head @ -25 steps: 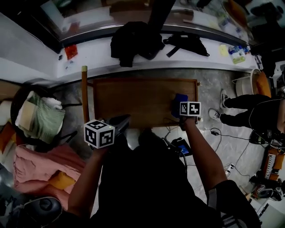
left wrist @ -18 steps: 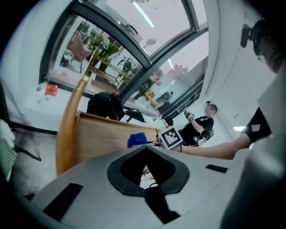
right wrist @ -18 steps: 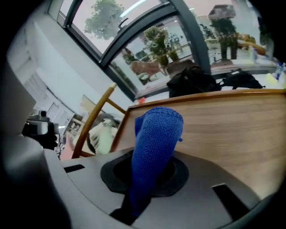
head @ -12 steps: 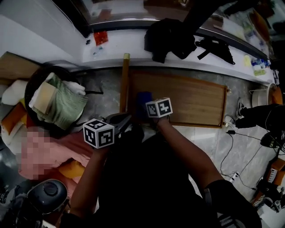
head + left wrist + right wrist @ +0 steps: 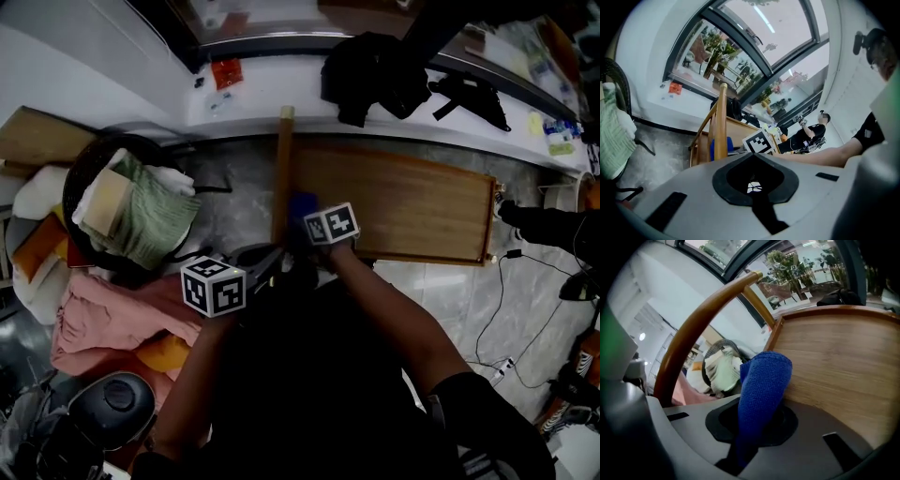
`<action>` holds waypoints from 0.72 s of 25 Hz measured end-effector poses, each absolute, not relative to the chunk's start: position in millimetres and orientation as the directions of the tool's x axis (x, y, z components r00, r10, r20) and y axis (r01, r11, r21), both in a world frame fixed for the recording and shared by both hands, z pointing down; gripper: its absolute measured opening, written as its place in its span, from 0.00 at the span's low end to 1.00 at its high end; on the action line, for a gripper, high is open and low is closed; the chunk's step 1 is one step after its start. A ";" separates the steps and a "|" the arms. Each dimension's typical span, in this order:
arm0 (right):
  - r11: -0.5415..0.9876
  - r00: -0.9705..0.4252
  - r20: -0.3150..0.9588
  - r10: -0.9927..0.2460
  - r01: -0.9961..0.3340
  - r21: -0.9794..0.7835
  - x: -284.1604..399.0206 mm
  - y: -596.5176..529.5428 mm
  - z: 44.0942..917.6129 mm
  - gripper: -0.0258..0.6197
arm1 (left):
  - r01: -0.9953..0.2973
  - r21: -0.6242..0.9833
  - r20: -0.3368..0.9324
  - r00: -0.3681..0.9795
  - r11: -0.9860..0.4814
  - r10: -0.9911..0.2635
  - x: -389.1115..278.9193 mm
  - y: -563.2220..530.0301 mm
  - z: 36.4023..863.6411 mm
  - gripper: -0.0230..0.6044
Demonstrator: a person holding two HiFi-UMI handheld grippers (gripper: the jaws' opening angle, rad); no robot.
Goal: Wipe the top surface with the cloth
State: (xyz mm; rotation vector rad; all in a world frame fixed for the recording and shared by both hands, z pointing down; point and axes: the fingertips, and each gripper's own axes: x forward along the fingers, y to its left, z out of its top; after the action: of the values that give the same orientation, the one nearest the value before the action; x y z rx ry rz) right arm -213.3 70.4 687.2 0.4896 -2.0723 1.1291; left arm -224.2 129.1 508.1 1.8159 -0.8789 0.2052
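Note:
The wooden top surface (image 5: 412, 206) lies in front of me, its grain also filling the right gripper view (image 5: 834, 357). A blue cloth (image 5: 302, 204) rests on its left end, close to the wooden side rail (image 5: 281, 173). My right gripper (image 5: 314, 217) is shut on that cloth (image 5: 761, 385), which sticks up folded between the jaws and presses on the wood; the curved rail (image 5: 693, 333) arches right beside it. My left gripper (image 5: 258, 255) hangs off the table's near left corner, shut with nothing in it (image 5: 752, 180).
A black jacket (image 5: 375, 70) and a black bag (image 5: 469, 94) lie on the white ledge behind the table. A dark basket of green and white cloths (image 5: 131, 211) and pink fabric (image 5: 112, 319) sit left. Cables (image 5: 506, 309) trail on the floor at right.
My right gripper has dragged the blue cloth from the right end of the wooden top to its left end. The left gripper has stayed near the front left corner.

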 end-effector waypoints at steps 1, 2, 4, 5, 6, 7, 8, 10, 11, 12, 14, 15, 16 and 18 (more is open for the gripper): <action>0.562 -0.661 0.750 0.007 -0.618 -0.550 -211.2 69.8 688.6 0.11 | -0.648 0.740 0.518 0.719 -0.180 -0.463 -220.3 125.6 508.1 0.05; 0.578 -0.651 0.759 0.005 -0.618 -0.533 -209.3 69.0 689.5 0.11 | -0.646 0.740 0.516 0.725 -0.189 -0.456 -216.0 121.7 507.8 0.05; 0.593 -0.629 0.778 -0.002 -0.627 -0.505 -203.7 66.7 690.5 0.11 | -0.636 0.744 0.510 0.738 -0.204 -0.441 -206.2 114.5 505.8 0.05; 0.592 -0.623 0.782 -0.005 -0.632 -0.500 -199.9 65.2 690.8 0.11 | -0.629 0.748 0.505 0.746 -0.210 -0.434 -200.7 111.4 504.2 0.05; 0.585 -0.622 0.783 -0.010 -0.638 -0.500 -194.6 63.3 691.2 0.11 | -0.624 0.750 0.502 0.752 -0.218 -0.427 -194.8 108.8 502.8 0.05; 0.577 -0.621 0.784 -0.016 -0.646 -0.500 -186.8 60.9 691.6 0.11 | -0.621 0.751 0.501 0.758 -0.226 -0.418 -188.2 106.4 502.0 0.05; 0.569 -0.617 0.787 -0.023 -0.655 -0.497 -176.0 58.1 692.0 0.11 | -0.619 0.750 0.502 0.763 -0.235 -0.407 -180.8 104.2 502.2 0.05; 0.553 -0.602 0.797 -0.039 -0.678 -0.485 -146.6 52.1 693.2 0.11 | -0.613 0.750 0.504 0.773 -0.249 -0.384 -163.9 100.0 504.6 0.05; 0.541 -0.594 0.803 -0.047 -0.691 -0.480 -129.9 49.4 693.9 0.11 | -0.608 0.752 0.504 0.778 -0.252 -0.375 -155.0 97.9 505.7 0.05; 0.528 -0.587 0.808 -0.054 -0.703 -0.476 -112.9 47.3 694.1 0.11 | -0.603 0.756 0.501 0.783 -0.254 -0.368 -145.5 95.9 505.9 0.05; 0.510 -0.570 0.819 -0.066 -0.724 -0.464 -77.8 43.3 692.9 0.11 | -0.592 0.763 0.493 0.792 -0.259 -0.359 -124.5 91.4 504.9 0.05; 0.505 -0.561 0.825 -0.071 -0.733 -0.455 -59.7 40.6 692.2 0.11 | -0.588 0.766 0.490 0.796 -0.261 -0.355 -113.4 88.4 504.7 0.05; 0.499 -0.553 0.830 -0.076 -0.742 -0.448 -42.2 37.3 691.4 0.11 | -0.584 0.768 0.487 0.799 -0.263 -0.352 -102.5 85.1 504.8 0.05; 0.478 -0.541 0.837 -0.087 -0.759 -0.441 -9.7 31.4 689.1 0.11 | -0.577 0.771 0.481 0.805 -0.268 -0.348 -81.9 79.1 504.7 0.05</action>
State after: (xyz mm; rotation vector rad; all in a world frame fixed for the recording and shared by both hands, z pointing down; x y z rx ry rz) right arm -9.7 31.4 689.1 0.7020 -1.9439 1.0912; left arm -81.9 79.1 504.7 1.8836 -0.7000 0.2587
